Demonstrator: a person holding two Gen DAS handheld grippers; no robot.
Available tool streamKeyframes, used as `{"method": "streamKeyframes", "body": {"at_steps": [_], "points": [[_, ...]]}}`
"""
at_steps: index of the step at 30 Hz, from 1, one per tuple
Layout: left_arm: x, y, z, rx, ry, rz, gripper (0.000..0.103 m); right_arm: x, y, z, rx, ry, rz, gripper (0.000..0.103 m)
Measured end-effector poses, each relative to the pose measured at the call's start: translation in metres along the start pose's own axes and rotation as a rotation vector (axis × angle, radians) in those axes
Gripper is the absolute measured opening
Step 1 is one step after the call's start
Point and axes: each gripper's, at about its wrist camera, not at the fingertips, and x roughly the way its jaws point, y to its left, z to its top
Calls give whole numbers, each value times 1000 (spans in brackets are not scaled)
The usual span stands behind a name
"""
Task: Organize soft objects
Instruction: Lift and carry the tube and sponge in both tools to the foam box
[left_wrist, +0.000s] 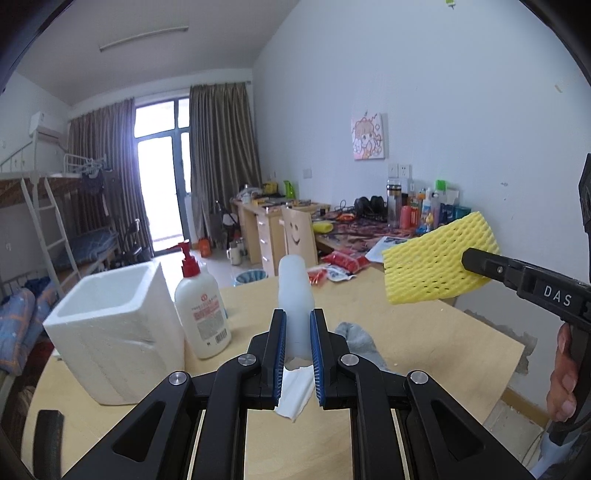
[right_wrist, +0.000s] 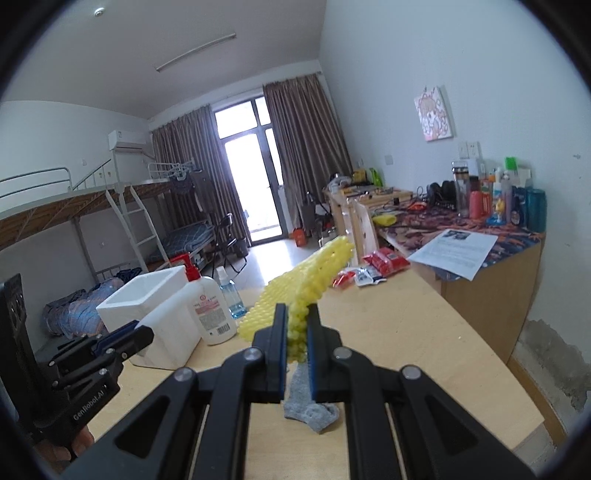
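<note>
Dormitory surroundings are filling the left wrist view: bunk beds on the left, brown curtains around a bright balcony door, and a cluttered desk along the right wall. You are holding the left gripper above a pale wooden bench, its blue-padded fingers pinching a soft, translucent white foam piece that is standing up between them. On the bench, a white foam box is sitting to the left, touching or just beside a white lotion bottle with a red pump. A grey sock is lying beyond the fingers, and white folded paper is showing beneath them. At the right, your right gripper is gripping a yellow foam net in the air.

Seen from the right wrist, the same room is stretching away. The right gripper is squeezing the yellow foam net tightly between nearly closed fingers, well above the bench. The grey sock is lying below. The left gripper is showing at the left, in front of the foam box; the lotion bottle is standing beside the box.
</note>
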Motion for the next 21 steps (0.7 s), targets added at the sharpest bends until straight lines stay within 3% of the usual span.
{"method": "streamKeyframes", "body": {"at_steps": [12,21], "points": [[-36,14,2,-10,-59,15,14,-7,20,-4,-19,-2,27,12],[-70,47,-3,-48,-96,123,14,1,63,-8,-75,4,143,12]]}}
